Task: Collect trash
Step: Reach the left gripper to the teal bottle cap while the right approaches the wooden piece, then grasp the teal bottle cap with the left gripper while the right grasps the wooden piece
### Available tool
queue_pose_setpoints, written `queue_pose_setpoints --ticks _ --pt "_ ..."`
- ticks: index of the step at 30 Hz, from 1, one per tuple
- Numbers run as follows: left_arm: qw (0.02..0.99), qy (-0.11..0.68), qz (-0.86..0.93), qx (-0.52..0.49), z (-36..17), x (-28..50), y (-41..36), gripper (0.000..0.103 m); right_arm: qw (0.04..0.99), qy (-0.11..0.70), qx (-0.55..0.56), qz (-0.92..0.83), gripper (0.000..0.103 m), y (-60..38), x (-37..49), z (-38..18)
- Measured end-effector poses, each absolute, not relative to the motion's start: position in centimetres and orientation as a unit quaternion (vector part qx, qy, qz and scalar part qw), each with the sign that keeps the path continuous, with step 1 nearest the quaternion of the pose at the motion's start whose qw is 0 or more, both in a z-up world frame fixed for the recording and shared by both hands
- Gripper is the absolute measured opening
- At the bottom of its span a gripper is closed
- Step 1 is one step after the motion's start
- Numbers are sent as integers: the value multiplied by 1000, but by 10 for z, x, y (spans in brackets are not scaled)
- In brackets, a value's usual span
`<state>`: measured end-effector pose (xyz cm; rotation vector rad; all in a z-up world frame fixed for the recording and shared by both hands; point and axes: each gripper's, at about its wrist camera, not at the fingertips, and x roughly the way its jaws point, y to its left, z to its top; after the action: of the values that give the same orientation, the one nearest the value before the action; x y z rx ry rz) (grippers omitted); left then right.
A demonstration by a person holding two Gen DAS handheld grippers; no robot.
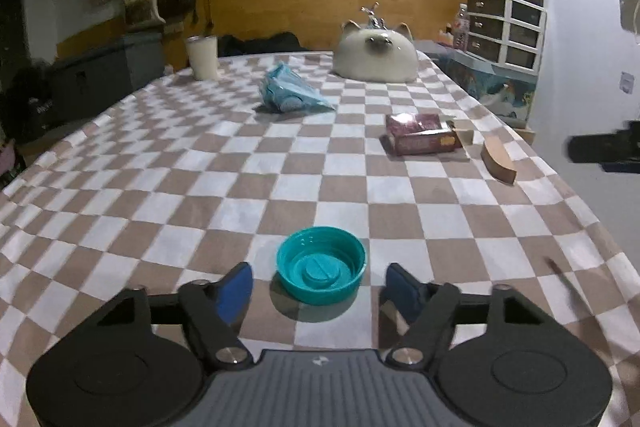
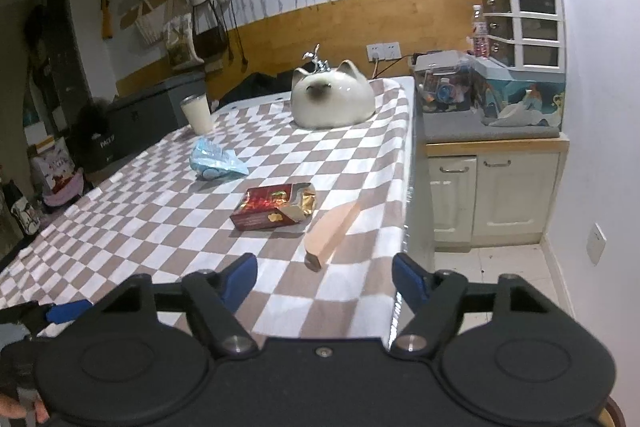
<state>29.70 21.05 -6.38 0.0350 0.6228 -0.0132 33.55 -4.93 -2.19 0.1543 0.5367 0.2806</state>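
Observation:
A teal plastic lid [image 1: 321, 264] lies upside down on the checkered tablecloth [image 1: 160, 187], just ahead of and between the blue pads of my left gripper [image 1: 320, 287], which is open and not touching it. A blue crumpled wrapper [image 1: 289, 91] [image 2: 216, 155] lies further back. A torn red snack box [image 1: 422, 138] [image 2: 276, 207] sits mid-right. A curved tan wooden piece [image 1: 498, 159] [image 2: 330, 231] lies near the right table edge, just ahead of my right gripper [image 2: 324, 277], which is open and holds nothing.
A cat-shaped ceramic piece [image 1: 375, 57] [image 2: 332, 101] and a cream cup [image 1: 203, 57] [image 2: 197, 113] stand at the table's far end. The table's right edge [image 2: 408, 187] drops to a tiled floor beside a low cabinet [image 2: 496, 195]. The other gripper's blue finger [image 2: 66, 311] shows at lower left.

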Motion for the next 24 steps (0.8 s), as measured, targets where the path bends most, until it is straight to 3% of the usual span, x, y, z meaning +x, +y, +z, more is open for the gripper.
queue_pose_setpoints --ticks 4,12,17,19,24 --pt "951 309 -12 24 -65 298 208 60 949 277 67 133 70 -34 362 -30" --pt "950 311 -14 21 -66 300 208 59 935 321 100 109 55 -18 421 -59" --pt "950 310 -19 15 -66 302 209 56 945 305 72 93 50 0 430 -64" --pt "951 309 -20 14 -66 302 209 50 947 305 55 84 32 4 429 -63" --pt "951 307 -19 13 -65 302 209 48 945 307 65 97 26 -4 418 -63"
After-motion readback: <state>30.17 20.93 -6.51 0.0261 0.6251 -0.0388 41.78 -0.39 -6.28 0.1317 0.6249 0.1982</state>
